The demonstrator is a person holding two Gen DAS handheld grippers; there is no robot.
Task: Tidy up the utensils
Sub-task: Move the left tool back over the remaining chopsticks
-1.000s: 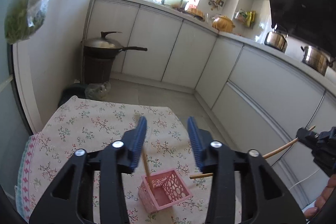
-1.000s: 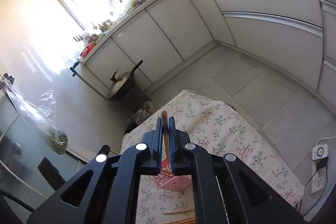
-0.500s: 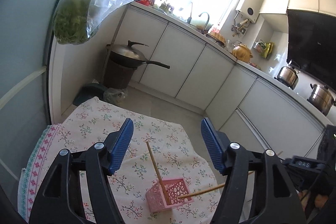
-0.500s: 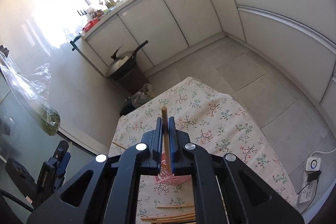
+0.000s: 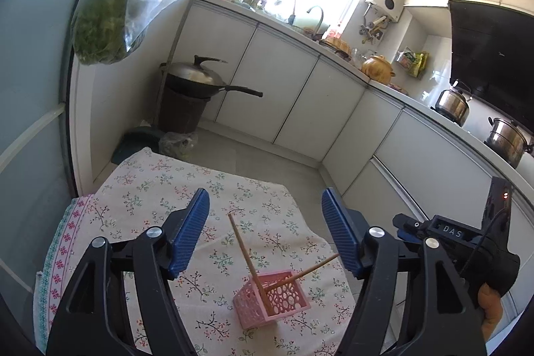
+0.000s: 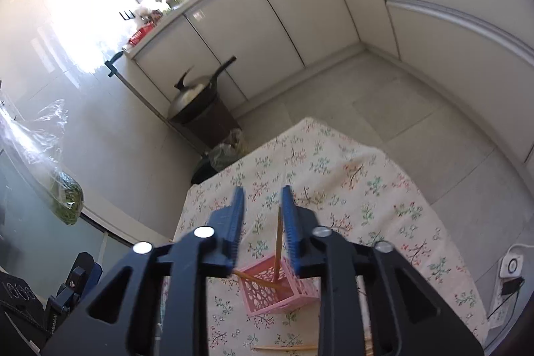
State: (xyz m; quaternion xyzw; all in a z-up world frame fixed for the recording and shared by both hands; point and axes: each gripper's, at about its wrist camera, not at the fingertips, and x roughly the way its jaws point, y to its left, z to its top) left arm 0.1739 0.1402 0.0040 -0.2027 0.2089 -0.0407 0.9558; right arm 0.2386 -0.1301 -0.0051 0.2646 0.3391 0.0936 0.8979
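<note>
A pink openwork basket (image 5: 272, 299) stands on the floral tablecloth (image 5: 143, 199); it also shows in the right wrist view (image 6: 277, 292). Two wooden chopsticks lean in it: one (image 5: 245, 251) slants up to the left, the other (image 5: 305, 272) slants right. In the right wrist view one chopstick (image 6: 277, 242) stands nearly upright and the other (image 6: 257, 281) lies low. My left gripper (image 5: 265, 229) is wide open and empty, above the basket. My right gripper (image 6: 262, 219) is open, its jaws either side of the upright chopstick without gripping it.
More loose chopsticks (image 6: 287, 347) lie on the cloth near the front edge. The right gripper's body (image 5: 457, 242) shows at the table's right side. A covered wok (image 5: 197, 80) sits on a bin beyond the table. White cabinets (image 5: 293, 95) line the walls.
My right gripper has opened and let go of the chopstick, which now leans in the basket. My left gripper has opened wider and drawn back and up.
</note>
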